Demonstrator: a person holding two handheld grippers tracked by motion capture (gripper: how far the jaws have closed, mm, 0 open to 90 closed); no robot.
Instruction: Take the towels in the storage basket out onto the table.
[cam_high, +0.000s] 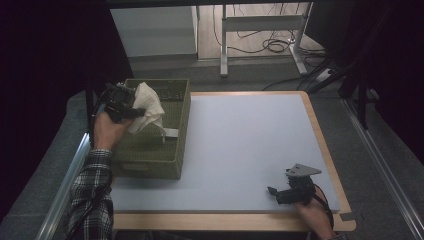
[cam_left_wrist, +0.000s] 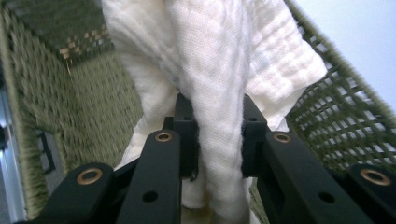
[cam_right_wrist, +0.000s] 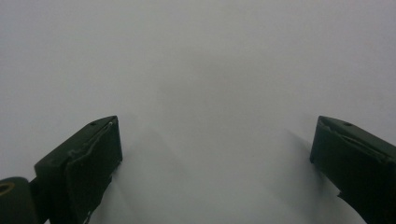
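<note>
**White cloth held over the woven basket**

The left gripper (cam_high: 121, 102) has its jaws closed on a white crumpled cotton cloth (cam_high: 147, 106), at ten o'clock on the pale blue surface (cam_high: 250, 150). It holds the cloth high, probably to clear the olive-green woven rectangular basket (cam_high: 156, 150). What the basket contains I cannot tell. The right gripper (cam_high: 280, 192) rests at five o'clock, its jaws wide open and empty.
</note>
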